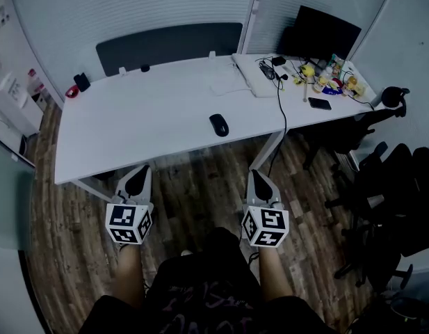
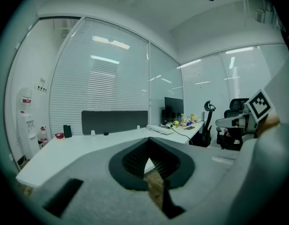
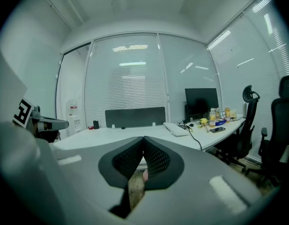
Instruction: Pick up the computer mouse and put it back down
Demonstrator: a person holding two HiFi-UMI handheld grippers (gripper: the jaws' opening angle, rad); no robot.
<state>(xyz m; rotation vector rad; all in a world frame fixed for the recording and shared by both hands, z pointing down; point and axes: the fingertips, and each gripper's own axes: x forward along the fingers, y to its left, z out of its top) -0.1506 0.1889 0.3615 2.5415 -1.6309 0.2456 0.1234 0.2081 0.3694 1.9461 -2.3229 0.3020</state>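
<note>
A black computer mouse lies on the white desk, near its front edge and right of the middle. Both grippers hover over the wooden floor in front of the desk, short of its edge. My left gripper is down-left of the mouse, and its jaws meet at the tips with nothing between them. My right gripper is down-right of the mouse, shut and empty. In both gripper views the mouse is hidden behind the jaws.
A white keyboard, a monitor, a phone, a black cable and small bottles crowd the desk's right end. A grey divider panel runs along the back. Black office chairs stand to the right.
</note>
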